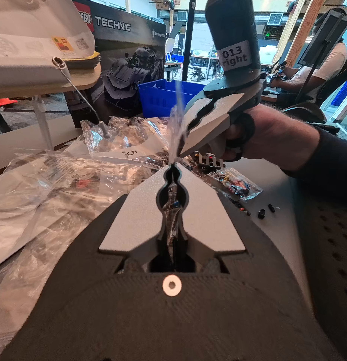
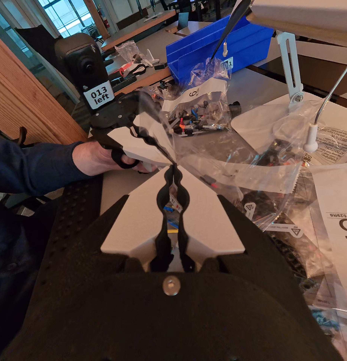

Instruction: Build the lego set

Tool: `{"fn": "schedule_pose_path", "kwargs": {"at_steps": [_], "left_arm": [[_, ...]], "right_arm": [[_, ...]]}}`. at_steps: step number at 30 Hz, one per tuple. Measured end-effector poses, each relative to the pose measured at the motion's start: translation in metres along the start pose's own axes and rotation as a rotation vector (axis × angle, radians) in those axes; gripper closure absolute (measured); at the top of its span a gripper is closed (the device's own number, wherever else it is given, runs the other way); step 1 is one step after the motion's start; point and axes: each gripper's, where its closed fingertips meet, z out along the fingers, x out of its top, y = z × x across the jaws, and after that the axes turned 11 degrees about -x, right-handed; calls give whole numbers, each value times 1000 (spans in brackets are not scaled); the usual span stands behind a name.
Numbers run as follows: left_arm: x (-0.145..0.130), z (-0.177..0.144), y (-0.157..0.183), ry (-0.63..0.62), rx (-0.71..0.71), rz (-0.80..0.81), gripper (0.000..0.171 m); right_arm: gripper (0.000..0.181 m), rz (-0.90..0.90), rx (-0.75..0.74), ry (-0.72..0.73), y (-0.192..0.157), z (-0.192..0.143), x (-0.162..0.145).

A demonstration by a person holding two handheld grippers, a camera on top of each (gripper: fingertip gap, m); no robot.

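A clear plastic bag of small Lego parts (image 2: pixel 229 172) is pinched between both grippers above the table. My left gripper (image 1: pixel 173 166) is shut on the bag's edge; it also shows in the right wrist view (image 2: pixel 169 158), held by a hand. My right gripper (image 2: pixel 173 167) is shut on the same edge, tip to tip with the left one. In the left wrist view the right gripper (image 1: pixel 179 154) comes in from the upper right, and a strip of the clear plastic (image 1: pixel 175 125) stands up between the tips. Blue and yellow parts show through the finger gaps.
Several other clear parts bags (image 1: pixel 57 187) cover the grey table, one with colourful pieces (image 2: pixel 198 117). A blue bin (image 1: pixel 164 97) and the dark set box (image 1: pixel 119 58) stand behind. A shelf on a white stand (image 2: pixel 290 64) overhangs. Loose black pins (image 1: pixel 262 213) lie on the right. A person (image 1: pixel 323 66) sits far back.
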Motion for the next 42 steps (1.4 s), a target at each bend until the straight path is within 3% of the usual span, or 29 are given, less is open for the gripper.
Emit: {"fn": "schedule_pose_path", "kwargs": {"at_steps": [29,36,42], "left_arm": [[8,-16,-16,65,53,-52,171],[14,-16,-10,105,-5,-83,171],[20,-19,-6,164,-66,-142,171]], "right_arm": [[181,-50,-30,13,2,-6,4],[181,-59,-83,34,11,-10,8],[155,-51,-171,72,27,-14,14]]}}
